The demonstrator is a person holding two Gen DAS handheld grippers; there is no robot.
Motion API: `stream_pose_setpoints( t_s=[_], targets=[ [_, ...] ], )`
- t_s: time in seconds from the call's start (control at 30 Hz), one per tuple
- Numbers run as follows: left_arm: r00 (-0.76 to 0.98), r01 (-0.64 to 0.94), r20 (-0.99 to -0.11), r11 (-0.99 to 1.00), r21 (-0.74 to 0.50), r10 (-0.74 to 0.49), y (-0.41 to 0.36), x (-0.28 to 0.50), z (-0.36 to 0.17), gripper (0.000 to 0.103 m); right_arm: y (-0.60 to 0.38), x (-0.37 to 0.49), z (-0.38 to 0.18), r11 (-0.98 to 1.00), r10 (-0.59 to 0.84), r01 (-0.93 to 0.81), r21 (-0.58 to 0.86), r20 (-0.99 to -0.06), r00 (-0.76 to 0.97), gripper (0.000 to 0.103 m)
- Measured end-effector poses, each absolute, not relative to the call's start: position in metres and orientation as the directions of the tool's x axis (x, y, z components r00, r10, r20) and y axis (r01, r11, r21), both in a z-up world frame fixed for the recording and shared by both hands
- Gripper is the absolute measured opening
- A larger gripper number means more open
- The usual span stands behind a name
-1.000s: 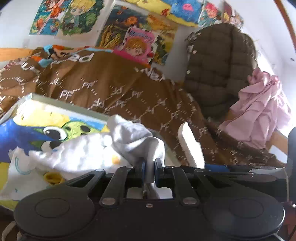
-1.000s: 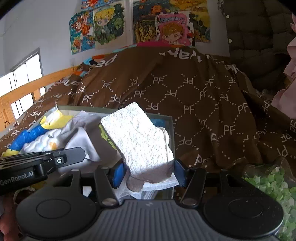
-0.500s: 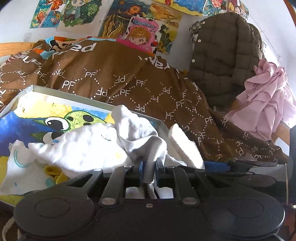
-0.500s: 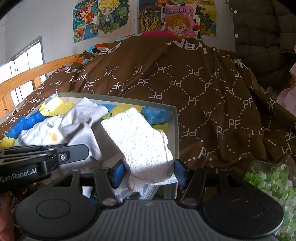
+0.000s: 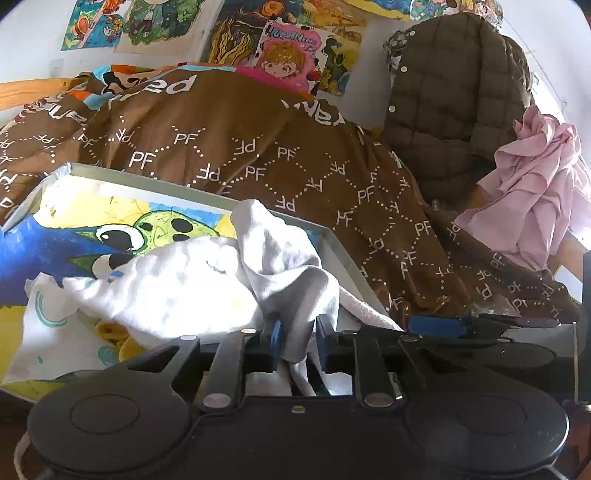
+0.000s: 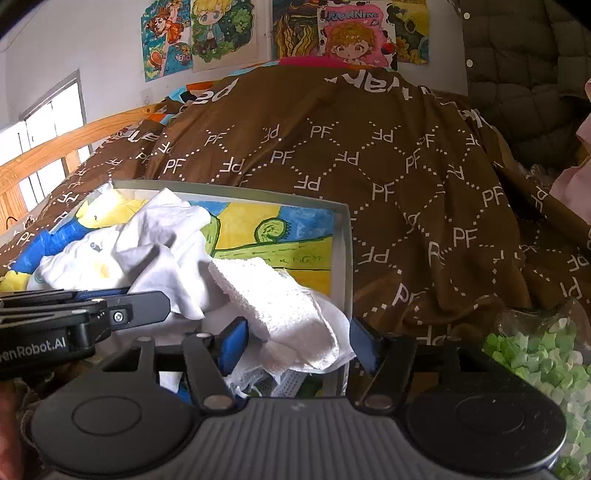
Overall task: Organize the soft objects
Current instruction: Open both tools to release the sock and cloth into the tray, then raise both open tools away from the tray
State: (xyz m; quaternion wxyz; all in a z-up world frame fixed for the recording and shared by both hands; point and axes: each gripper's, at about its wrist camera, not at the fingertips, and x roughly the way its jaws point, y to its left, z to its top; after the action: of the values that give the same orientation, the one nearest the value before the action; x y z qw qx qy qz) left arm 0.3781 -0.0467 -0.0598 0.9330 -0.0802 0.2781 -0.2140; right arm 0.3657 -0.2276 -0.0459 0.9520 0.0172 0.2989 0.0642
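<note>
A shallow grey-walled box [image 5: 334, 254] with a bright cartoon picture on its floor sits on a brown bedspread [image 5: 332, 177] printed with "PF" letters. Inside the box lies a heap of white and pale grey cloths [image 5: 192, 284], some with small coloured prints. The left gripper [image 5: 297, 338] is over the box's near edge; its jaws are opening, and a fold of grey-white cloth [image 5: 295, 295] hangs between the blue pads, with a visible gap on the right side, so the pads no longer pinch it. The right gripper [image 6: 295, 341] is over the box's near right corner; its jaws are opening, set wide, with a white terry towel [image 6: 280, 302] lying loosely between them and drooping onto the cloths in the box, apart from both pads. Beside the right gripper is a clear bag of green and white bits [image 6: 546, 354]. A quilted dark jacket [image 5: 450, 107] and a pink garment [image 5: 532, 192] hang beyond the bed; cartoon posters [image 6: 354, 33] cover the wall.
</note>
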Motion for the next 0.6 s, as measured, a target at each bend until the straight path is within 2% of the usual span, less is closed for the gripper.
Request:
stream_pose_setpoints(
  t_s=[0.27, 0.33, 0.6],
  targets=[
    [0.748, 0.339, -0.503, 0.901, -0.272, -0.433, -0.045, 0.373, -0.058, 0.033, -0.232, 0.358, -0.041, 0.990, 0.142, -0.114, 0.085, -0.566, 0.812, 0.073],
    [0.748, 0.334, -0.504, 0.902, -0.275, -0.431, -0.044, 0.371, -0.056, 0.039, -0.234, 0.355, -0.039, 0.990, 0.141, -0.110, 0.089, -0.563, 0.815, 0.077],
    [0.766, 0.313, -0.495, 0.910, -0.271, -0.411, -0.042, 0.359, -0.040, 0.055, -0.248, 0.339, -0.023, 0.991, 0.126, -0.078, 0.113, -0.531, 0.838, 0.084]
  ],
)
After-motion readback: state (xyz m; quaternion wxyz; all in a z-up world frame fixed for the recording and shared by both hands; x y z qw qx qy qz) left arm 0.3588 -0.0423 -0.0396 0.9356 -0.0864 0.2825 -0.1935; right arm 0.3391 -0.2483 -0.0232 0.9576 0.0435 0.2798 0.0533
